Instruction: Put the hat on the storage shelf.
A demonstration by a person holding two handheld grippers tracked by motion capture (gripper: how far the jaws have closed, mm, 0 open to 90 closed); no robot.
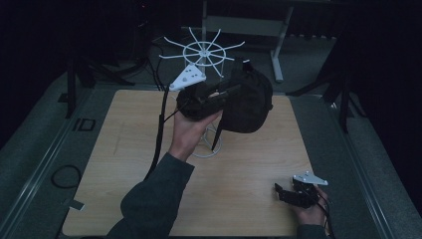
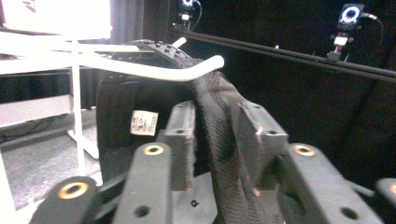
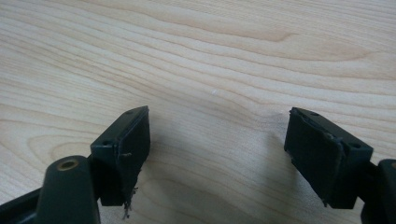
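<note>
Looks like you're mid-hang: your left gripper (image 2: 212,140) is clamped on the mesh strap (image 2: 219,121) of the black bag (image 1: 249,97), right under a white arm of the rack (image 1: 204,50). Your right gripper (image 3: 217,154) rests spread wide over the bare table (image 3: 210,51). I'd guess the next move is settling that strap on the arm before letting go.

A pale wooden tabletop (image 1: 259,164) is lying on grey carpeted flooring (image 1: 30,149), where a black looped cable (image 1: 66,176) is resting at the left. A white metal desk frame (image 1: 278,50) is standing behind, with a black tripod stand (image 1: 343,94) standing at the right.
</note>
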